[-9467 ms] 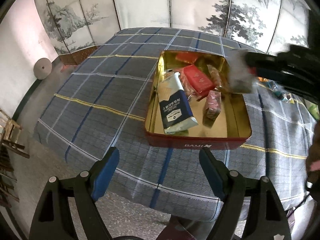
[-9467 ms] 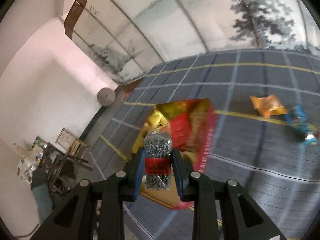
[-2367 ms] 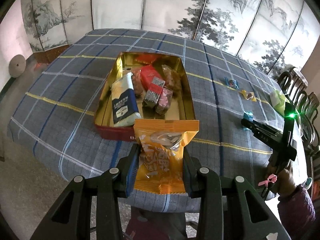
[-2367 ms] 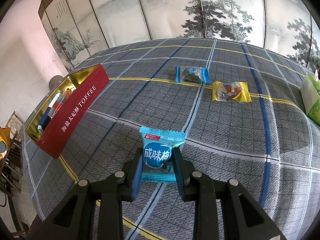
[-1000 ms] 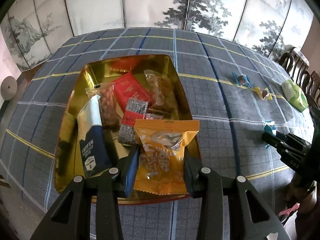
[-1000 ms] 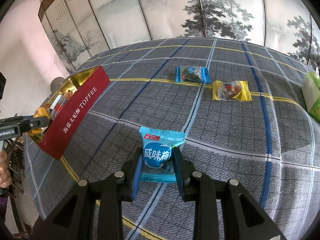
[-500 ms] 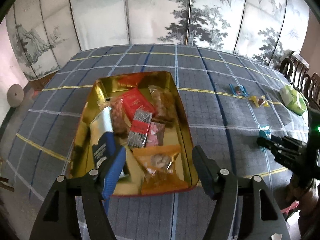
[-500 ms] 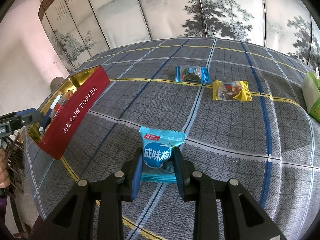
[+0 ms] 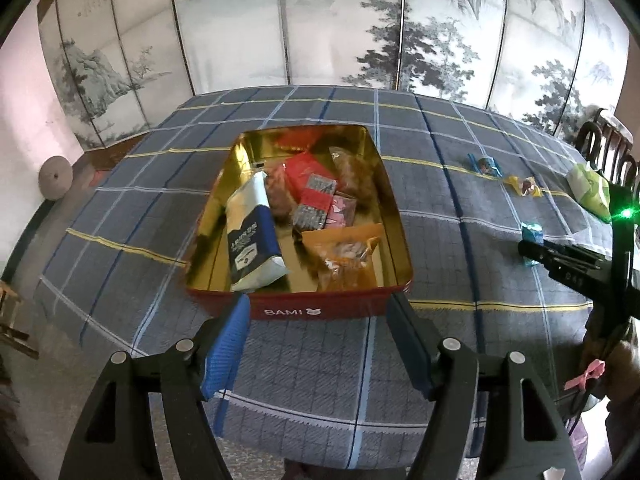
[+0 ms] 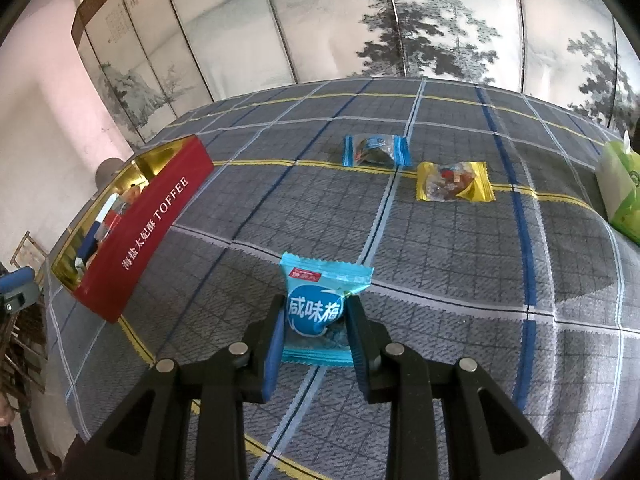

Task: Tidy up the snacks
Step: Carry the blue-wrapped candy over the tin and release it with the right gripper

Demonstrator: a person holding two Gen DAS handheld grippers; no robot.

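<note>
Left wrist view. The left gripper [image 9: 318,316] is seen wide open with nothing between its fingers; its jaws have just been opening. The red tin [image 9: 320,310] stands on the desk [image 9: 120,216] just beyond the fingertips, its near wall marked BAMI, its long axis running away from the camera. The orange snack bag [image 9: 344,254] lies inside the tin at the near right corner, clear of the gripper, its length roughly along the tin's long axis. To its left a white and navy pouch [image 9: 252,236] is laid lengthwise, leaning toward the near wall. Behind these a grey packet with a red band [image 9: 314,200], a pink packet [image 9: 342,210] and a red packet [image 9: 306,170] are crowded together. At the right edge the right gripper [image 9: 532,248] is seen held low over the cloth, a small blue packet at its tips. A folding screen [image 9: 320,20] closes off the far side of the desk.

Right wrist view. The right gripper [image 10: 316,320] is closed on a blue candy packet [image 10: 320,304], pinched across its width by both pads, the packet standing upright with its long axis pointing away along the fingers and its upper seal free above them. The desk's checked cloth lies close beneath. Well beyond, a clear packet with blue ends [image 10: 376,151] and a yellow packet [image 10: 454,181] lie flat, near one another, both set crosswise. A green pack [image 10: 620,188] is at the right edge. The tin is at the left, well apart, its red side lettered TOFFEE; nothing stands on the cloth between it and the held packet.
</note>
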